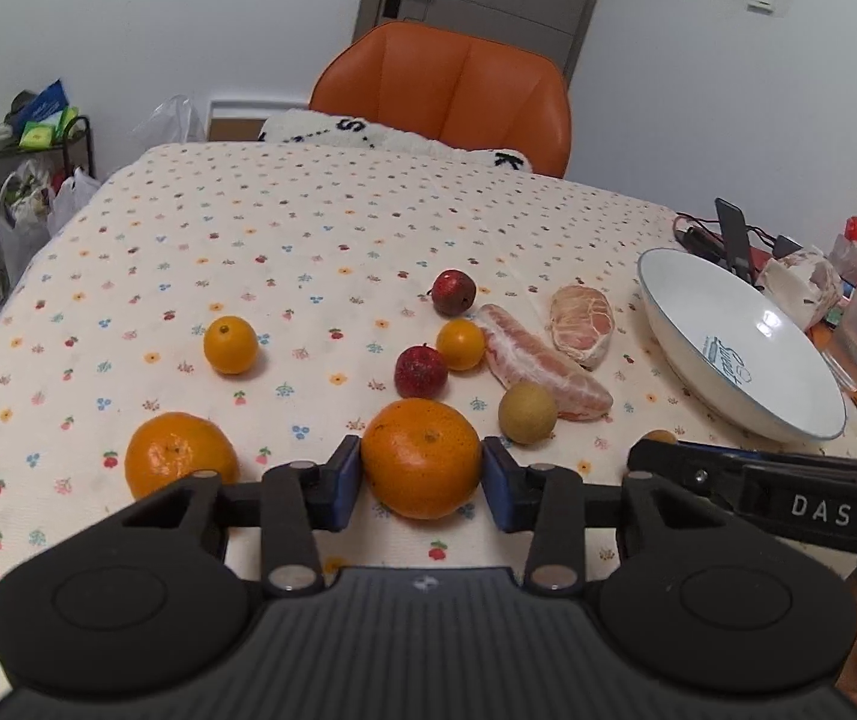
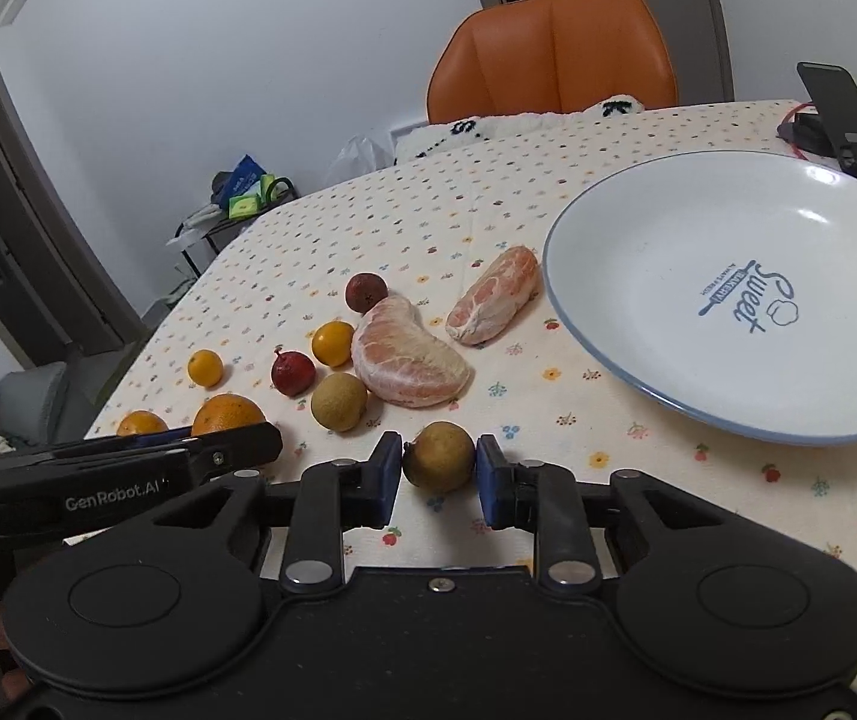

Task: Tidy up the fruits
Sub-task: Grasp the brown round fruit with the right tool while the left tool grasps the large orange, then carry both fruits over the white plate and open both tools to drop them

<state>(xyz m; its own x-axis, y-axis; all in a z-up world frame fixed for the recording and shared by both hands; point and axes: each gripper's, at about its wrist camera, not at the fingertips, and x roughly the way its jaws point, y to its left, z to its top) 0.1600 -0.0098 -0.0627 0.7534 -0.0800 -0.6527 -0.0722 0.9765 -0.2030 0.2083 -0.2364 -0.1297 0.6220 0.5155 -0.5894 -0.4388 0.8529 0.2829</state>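
Observation:
My left gripper (image 1: pixel 422 477) is shut on a large mandarin (image 1: pixel 422 459), with a blue pad pressed against each side, low over the tablecloth. My right gripper (image 2: pixel 439 477) is shut on a small brown-yellow round fruit (image 2: pixel 439 457) near the table's front edge. The white blue-rimmed plate (image 2: pixel 638 276) lies empty to its right. Loose on the cloth are a second mandarin (image 1: pixel 181 456), two small orange fruits (image 1: pixel 230 345) (image 1: pixel 460 344), two red fruits (image 1: pixel 420 371) (image 1: pixel 454 292), another brown fruit (image 1: pixel 527 413) and two peeled pomelo segments (image 1: pixel 542 369) (image 1: pixel 583 327).
An orange chair (image 1: pixel 446 84) stands behind the far edge of the table. A phone stand (image 2: pixel 836 114), cables and packets crowd the right side beyond the plate. A rack with bags (image 1: pixel 26 180) is on the floor at the left.

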